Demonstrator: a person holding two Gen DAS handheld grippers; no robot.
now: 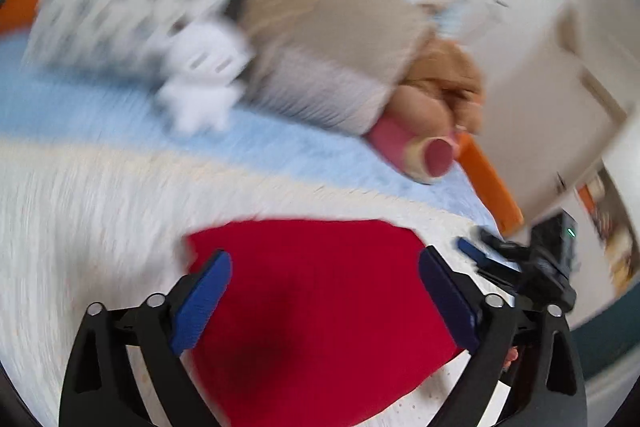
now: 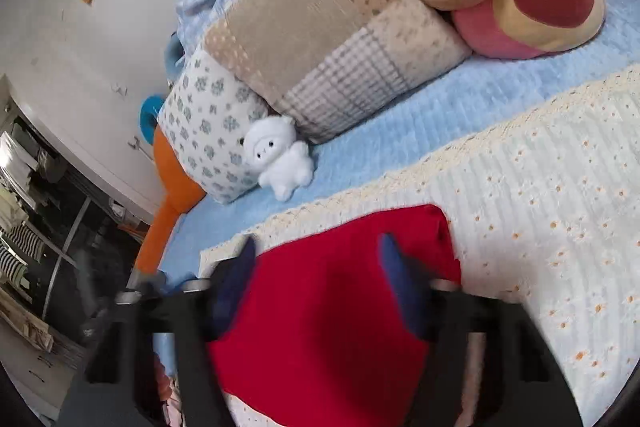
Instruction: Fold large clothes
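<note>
Red garment lies on the white bedspread; left gripper and right gripper fingers wide, nothing held; opposite edges should be pinched level before folding.

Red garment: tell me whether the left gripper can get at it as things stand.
Probably yes. The left gripper is open right over the red garment, which lies flat on the white eyelet cover, with nothing between its fingers and the cloth.

The red garment is matt, soft cloth. My bed cover is white ribbed cotton with eyelet holes. My left tool has matt blue pads.
</note>
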